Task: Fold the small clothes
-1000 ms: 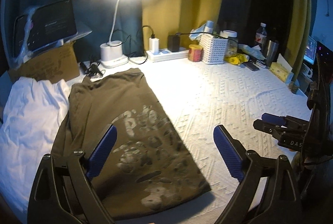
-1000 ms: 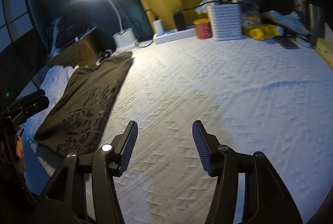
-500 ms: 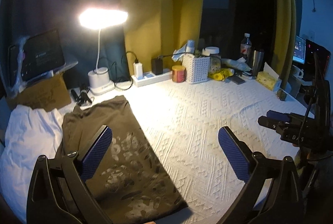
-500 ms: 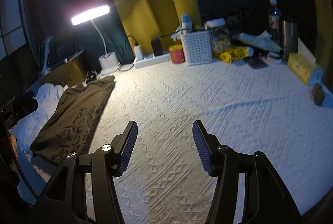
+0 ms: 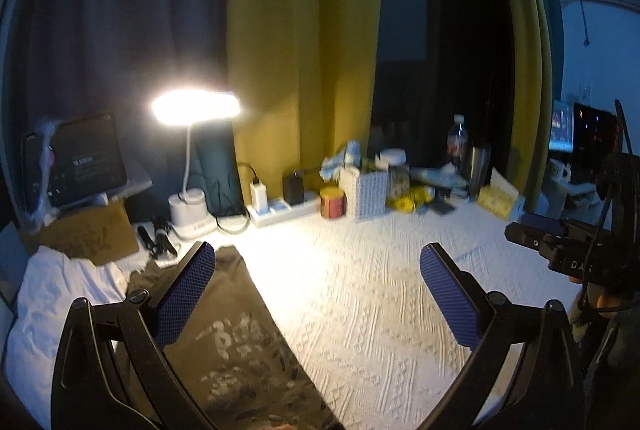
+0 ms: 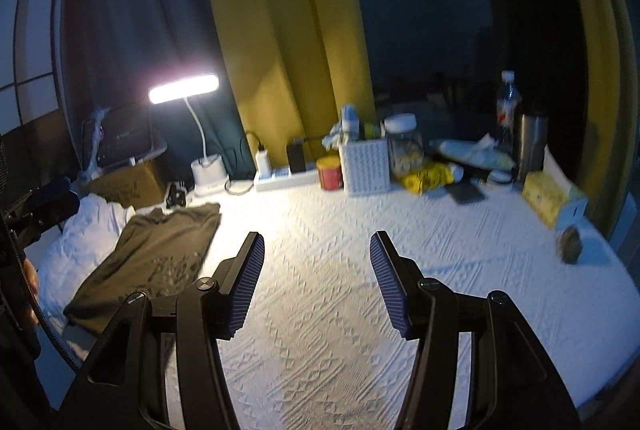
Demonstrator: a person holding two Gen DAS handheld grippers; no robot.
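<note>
A folded olive-green shirt [image 5: 240, 342] with a pale print lies flat on the white textured cloth [image 5: 360, 290], at the left side of the table. A crumpled white garment [image 5: 60, 290] lies beside it, further left. My left gripper [image 5: 316, 258] hovers above the shirt's right edge, jaws wide apart and nothing between them. In the right wrist view the shirt [image 6: 160, 250] and the white garment [image 6: 88, 230] sit to the left. My right gripper [image 6: 317, 242] hangs open over bare cloth [image 6: 440, 270], well to the right of the shirt.
Along the back edge stand a lit desk lamp [image 5: 192, 206], a power strip [image 5: 280, 210], a red can [image 5: 332, 202], a white basket [image 5: 370, 194], a bottle [image 6: 506, 110], a steel flask [image 6: 532, 142] and a yellow box [image 6: 548, 198]. A cardboard box [image 5: 88, 234] sits back left.
Both grippers have risen and tipped upward, so the shirt sits lower and smaller in both views and more curtain shows. The left jaws stand slightly wider.
</note>
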